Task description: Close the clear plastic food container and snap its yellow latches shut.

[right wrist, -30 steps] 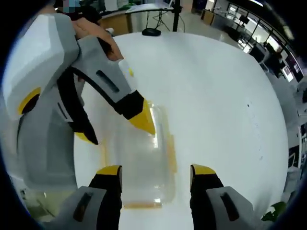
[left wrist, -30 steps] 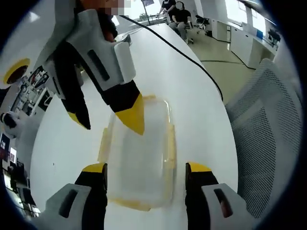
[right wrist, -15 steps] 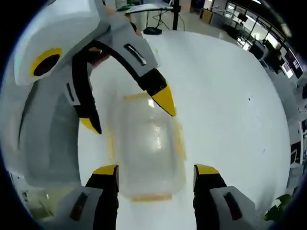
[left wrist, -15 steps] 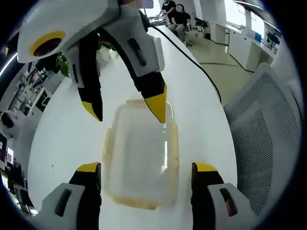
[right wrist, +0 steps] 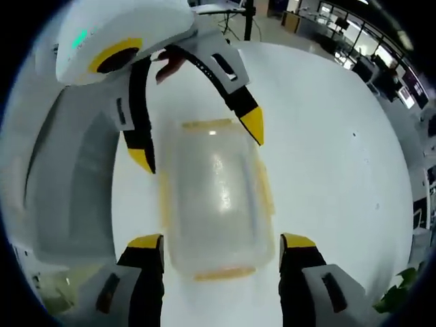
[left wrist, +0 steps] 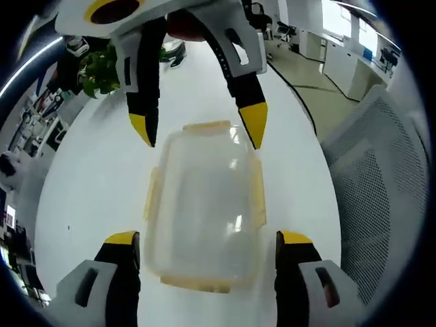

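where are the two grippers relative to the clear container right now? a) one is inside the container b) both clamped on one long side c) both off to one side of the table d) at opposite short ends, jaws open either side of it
d: in the left gripper view the left gripper straddles the near end of the clear plastic food container with open jaws, and the right gripper faces it, open, at the far end.

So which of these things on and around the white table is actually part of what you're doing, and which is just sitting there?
Part of the job:
clear plastic food container
its yellow latches
left gripper
right gripper

Just lying about:
white table
mesh office chair
potted plant
black cable
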Demonstrator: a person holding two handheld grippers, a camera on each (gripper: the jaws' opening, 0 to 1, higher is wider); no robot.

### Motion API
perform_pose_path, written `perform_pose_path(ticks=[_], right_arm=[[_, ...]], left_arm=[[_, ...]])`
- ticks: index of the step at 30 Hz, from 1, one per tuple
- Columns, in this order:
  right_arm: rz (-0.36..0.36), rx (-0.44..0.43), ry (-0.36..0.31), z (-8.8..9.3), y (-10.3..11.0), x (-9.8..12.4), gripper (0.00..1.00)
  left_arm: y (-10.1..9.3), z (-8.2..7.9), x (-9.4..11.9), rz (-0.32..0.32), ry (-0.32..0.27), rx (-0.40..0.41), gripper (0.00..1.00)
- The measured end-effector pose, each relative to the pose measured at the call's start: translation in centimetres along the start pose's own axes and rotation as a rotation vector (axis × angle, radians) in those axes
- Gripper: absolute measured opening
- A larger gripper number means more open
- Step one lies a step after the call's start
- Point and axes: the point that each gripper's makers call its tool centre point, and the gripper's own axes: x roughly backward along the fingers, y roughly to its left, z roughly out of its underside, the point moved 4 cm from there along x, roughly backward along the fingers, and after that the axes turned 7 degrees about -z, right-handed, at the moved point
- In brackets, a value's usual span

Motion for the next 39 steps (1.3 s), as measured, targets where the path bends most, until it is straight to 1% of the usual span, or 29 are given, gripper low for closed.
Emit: perform_pose_path(ticks=[2, 7, 8, 9, 11, 12, 13, 15, 19, 21, 23, 39], right_arm=[[0.011, 0.014, 0.008, 0.1, 0.1, -0.1, 0.71], [0.005, 0.020, 0.015, 0.3, 0.5, -0.7, 0.72], [0.013, 0.024, 0.020, 0.4, 0.5, -0.8, 0.73], [0.038, 0.037, 0.025, 0.5, 0.1, -0.9, 0.74], [0.035, 0.042, 0.034, 0.6, 0.3, -1.2, 0.75], [0.049, 0.057, 0.042, 0.6, 0.2, -1.2, 0.76], [0.055, 0.064, 0.050, 0.7, 0.1, -1.2, 0.75], [0.042, 0.059, 0.056, 0.8, 0.3, -1.4, 0.74], [0.076, 0.069, 0.068, 1.0, -0.1, -1.7, 0.74], [0.072, 0.057, 0.069, 1.1, -0.1, -1.8, 0.74], [0.072, 0.049, 0.066, 1.1, -0.1, -1.9, 0.74], [0.059, 0.029, 0.072, 0.9, 0.3, -2.3, 0.72]], left_arm=[[0.0, 0.2, -0.2, 0.006, 0.010, -0.002, 0.83], [-0.2, 0.4, -0.6, 0.016, 0.023, -0.014, 0.84], [-0.2, 0.4, -0.6, 0.016, 0.025, -0.016, 0.84], [-0.2, 0.3, -0.6, 0.016, 0.023, -0.016, 0.84], [-0.3, 0.3, -0.8, 0.013, 0.025, -0.019, 0.84], [-0.3, 0.3, -0.9, 0.013, 0.027, -0.022, 0.84], [-0.4, 0.3, -1.0, 0.014, 0.028, -0.025, 0.84], [-0.4, 0.4, -1.2, 0.012, 0.036, -0.034, 0.84], [-0.3, 0.4, -1.3, 0.012, 0.039, -0.032, 0.83], [-0.2, 0.4, -1.4, 0.011, 0.037, -0.026, 0.83], [0.0, 0.4, -1.4, 0.003, 0.038, -0.028, 0.80], [-0.2, 0.7, -1.3, 0.012, 0.038, -0.040, 0.79]])
